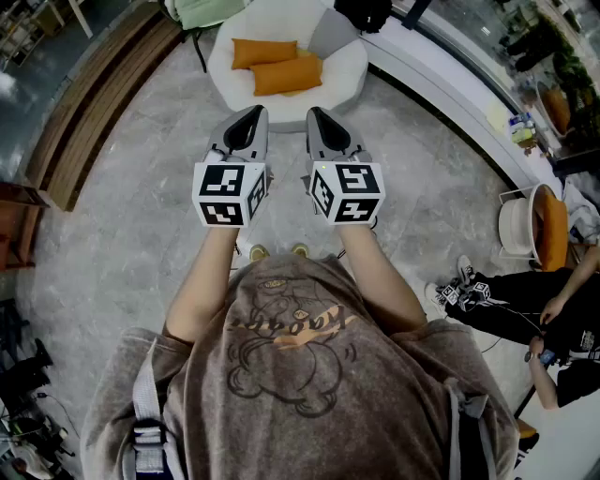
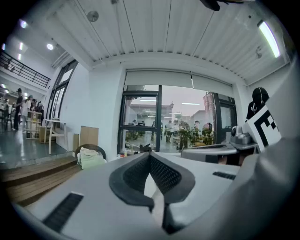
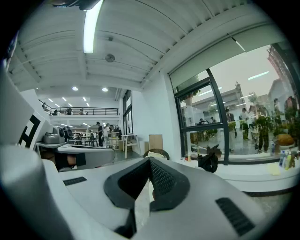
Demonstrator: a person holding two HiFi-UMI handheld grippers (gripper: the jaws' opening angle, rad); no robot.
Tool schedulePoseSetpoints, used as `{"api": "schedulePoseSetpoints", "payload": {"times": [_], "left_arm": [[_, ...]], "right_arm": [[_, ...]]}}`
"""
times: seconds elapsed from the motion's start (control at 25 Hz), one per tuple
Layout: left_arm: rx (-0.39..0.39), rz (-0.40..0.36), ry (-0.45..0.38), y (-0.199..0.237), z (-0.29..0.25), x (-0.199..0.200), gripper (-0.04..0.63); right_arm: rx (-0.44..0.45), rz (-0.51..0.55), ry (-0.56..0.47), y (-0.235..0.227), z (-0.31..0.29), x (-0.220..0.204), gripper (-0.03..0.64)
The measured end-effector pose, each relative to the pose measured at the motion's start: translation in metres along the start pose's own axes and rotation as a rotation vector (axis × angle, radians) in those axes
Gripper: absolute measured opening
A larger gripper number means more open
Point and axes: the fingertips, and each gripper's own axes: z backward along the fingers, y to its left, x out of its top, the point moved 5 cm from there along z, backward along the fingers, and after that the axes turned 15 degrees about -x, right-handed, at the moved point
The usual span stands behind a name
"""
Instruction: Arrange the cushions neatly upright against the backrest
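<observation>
Far left there's a wooden step (image 1: 94, 103) running along the grey stone floor (image 1: 122, 244), and up top a pale green cloth (image 1: 202, 11) is dumped on a chair. Then my left tongs (image 1: 253, 112): clenched, tips pressed together, nothing in them, held out pretty much level, with the left marker cube (image 1: 230, 192) sitting back near my hand. Straight ahead of both tongs, but well apart from them, is the white armchair (image 1: 349, 75), and that's where the task stuff is: two orange cushions lying flat on the seat, not stood up at the back of it yet. The back cushion (image 1: 263, 52) lies more to the left, the front cushion (image 1: 286, 77) sits just in front and a bit right of it, and the two touch. My right tongs (image 1: 317, 114) are just beside the left ones, same deal: clamped shut on nothing, tips meeting, the right marker cube (image 1: 347, 192) behind them. Up past the armchair's right side something black (image 1: 364, 11) is slumped, and a long white ledge (image 1: 450, 89) runs along the windows. Further right there's another white chair (image 1: 514, 225) with a third orange cushion (image 1: 553, 230) propped in it, and a person in dark clothes (image 1: 525, 305) sits at the edge, legs stretched out along the floor.
</observation>
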Motion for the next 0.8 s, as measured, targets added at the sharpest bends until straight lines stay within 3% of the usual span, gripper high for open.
{"api": "schedulePoseSetpoints", "payload": {"times": [0.8], "left_arm": [[0.068,0.014,0.004,-0.022,-0.025,-0.011,0.005]], "right_arm": [[0.163,0.001,-0.012,-0.039,0.002,-0.007,0.018]]}}
